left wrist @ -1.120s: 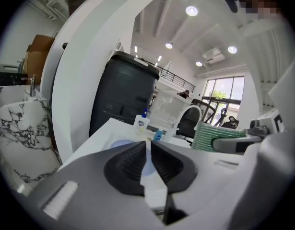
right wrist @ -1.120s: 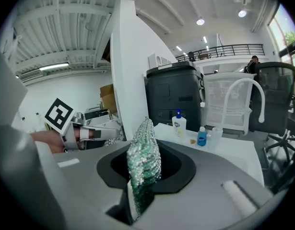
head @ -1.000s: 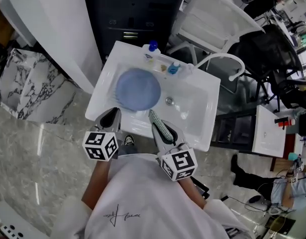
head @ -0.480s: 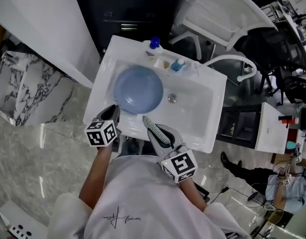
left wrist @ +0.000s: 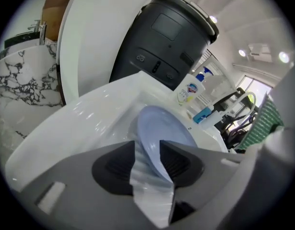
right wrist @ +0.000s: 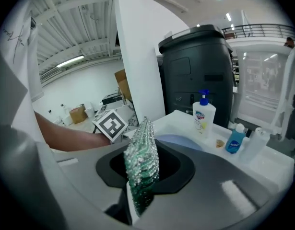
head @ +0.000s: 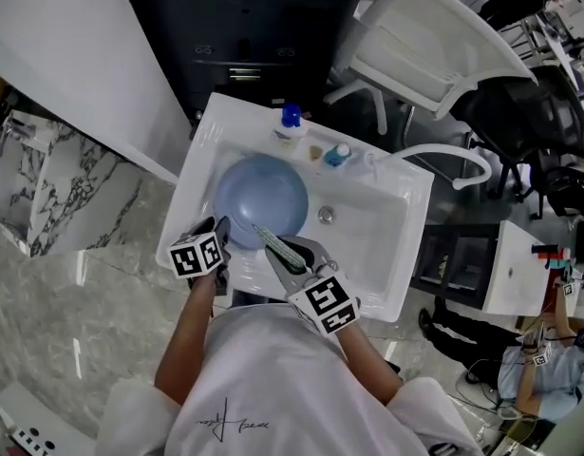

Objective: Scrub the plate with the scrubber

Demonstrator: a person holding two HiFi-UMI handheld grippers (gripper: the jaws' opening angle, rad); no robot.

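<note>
A pale blue plate stands tilted in the left part of the white sink. My left gripper is shut on the plate's near rim; in the left gripper view the plate runs edge-on between the jaws of my left gripper. My right gripper is shut on a green glittery scrubber, whose tip lies over the plate's near right edge. In the right gripper view the scrubber stands upright between the jaws of my right gripper, with the plate just behind.
A soap pump bottle and a small blue bottle stand on the sink's back ledge, with a curved white faucet to the right. A drain sits mid-basin. A dark bin stands behind the sink and marble panels at left.
My right gripper has carried the scrubber left and forward until its tip overlaps the plate's near edge. The left gripper has kept its hold on the plate's rim.
</note>
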